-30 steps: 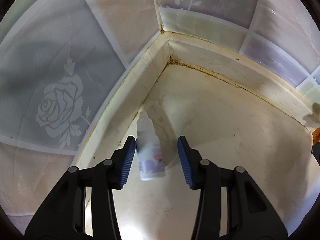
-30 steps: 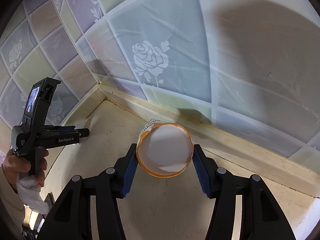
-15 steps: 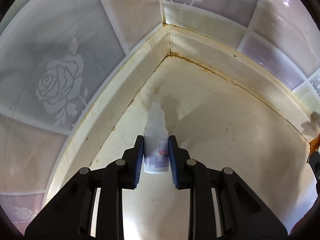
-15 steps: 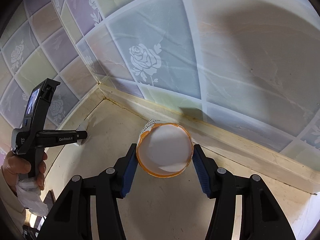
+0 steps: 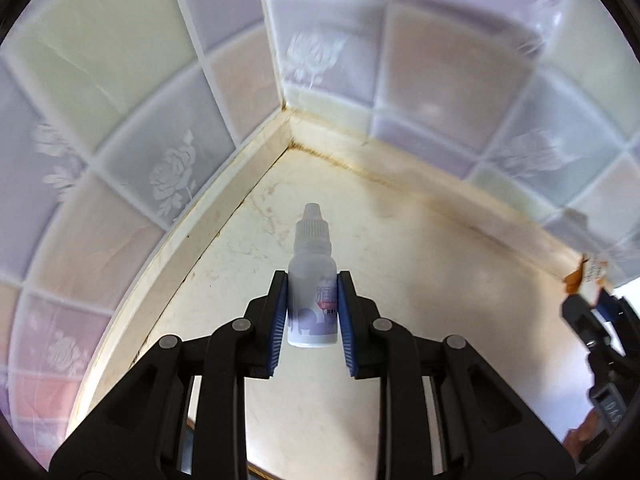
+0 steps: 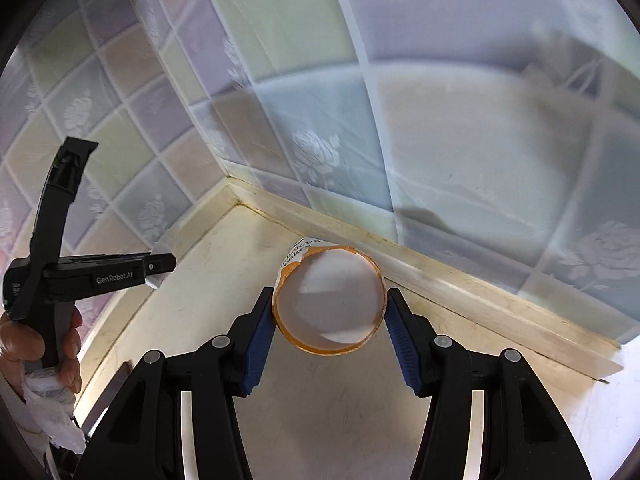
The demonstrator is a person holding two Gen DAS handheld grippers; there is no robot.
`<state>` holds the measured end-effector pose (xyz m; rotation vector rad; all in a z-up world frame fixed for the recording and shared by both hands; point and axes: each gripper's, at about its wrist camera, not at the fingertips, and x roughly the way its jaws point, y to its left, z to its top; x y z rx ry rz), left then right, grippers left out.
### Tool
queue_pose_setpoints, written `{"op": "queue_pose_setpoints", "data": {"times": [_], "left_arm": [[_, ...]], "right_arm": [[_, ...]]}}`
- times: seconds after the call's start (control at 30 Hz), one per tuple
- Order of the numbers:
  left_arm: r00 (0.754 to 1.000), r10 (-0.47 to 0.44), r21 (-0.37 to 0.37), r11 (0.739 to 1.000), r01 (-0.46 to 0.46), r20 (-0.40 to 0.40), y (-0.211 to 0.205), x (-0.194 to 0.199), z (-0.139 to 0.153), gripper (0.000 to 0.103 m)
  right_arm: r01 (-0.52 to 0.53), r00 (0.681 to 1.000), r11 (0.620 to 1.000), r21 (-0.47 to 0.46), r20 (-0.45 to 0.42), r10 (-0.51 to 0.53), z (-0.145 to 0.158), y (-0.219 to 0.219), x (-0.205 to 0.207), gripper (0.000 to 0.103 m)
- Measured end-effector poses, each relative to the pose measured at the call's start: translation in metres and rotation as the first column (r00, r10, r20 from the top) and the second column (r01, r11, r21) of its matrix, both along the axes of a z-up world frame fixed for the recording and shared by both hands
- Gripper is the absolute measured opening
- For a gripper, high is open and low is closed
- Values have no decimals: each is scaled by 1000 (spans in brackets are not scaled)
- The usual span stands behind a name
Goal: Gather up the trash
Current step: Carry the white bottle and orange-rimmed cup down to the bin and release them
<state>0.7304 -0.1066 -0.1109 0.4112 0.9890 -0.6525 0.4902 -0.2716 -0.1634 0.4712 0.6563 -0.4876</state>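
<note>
White dropper bottle (image 5: 312, 295) upright, cap up; orange-rimmed paper cup (image 6: 329, 303) tipped, mouth toward camera.

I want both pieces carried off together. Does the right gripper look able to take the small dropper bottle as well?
Probably not. The right gripper already holds the orange-rimmed paper cup across its jaws, leaving no room, and the dropper bottle is clamped between the left gripper pads, off the counter.
</note>
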Motion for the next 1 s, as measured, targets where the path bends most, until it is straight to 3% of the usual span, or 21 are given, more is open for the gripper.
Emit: {"op": "queue_pose_setpoints", "data": {"times": [0.4, 1.0], "left_arm": [[996, -39, -99, 994, 47, 79, -2, -103, 79, 21], [992, -37, -107, 993, 50, 119, 0, -236, 118, 21]], "right_arm": [[-93, 993, 995, -23, 65, 94, 32, 31, -58, 54], [-198, 975, 979, -48, 96, 202, 64, 44, -196, 54]]}}
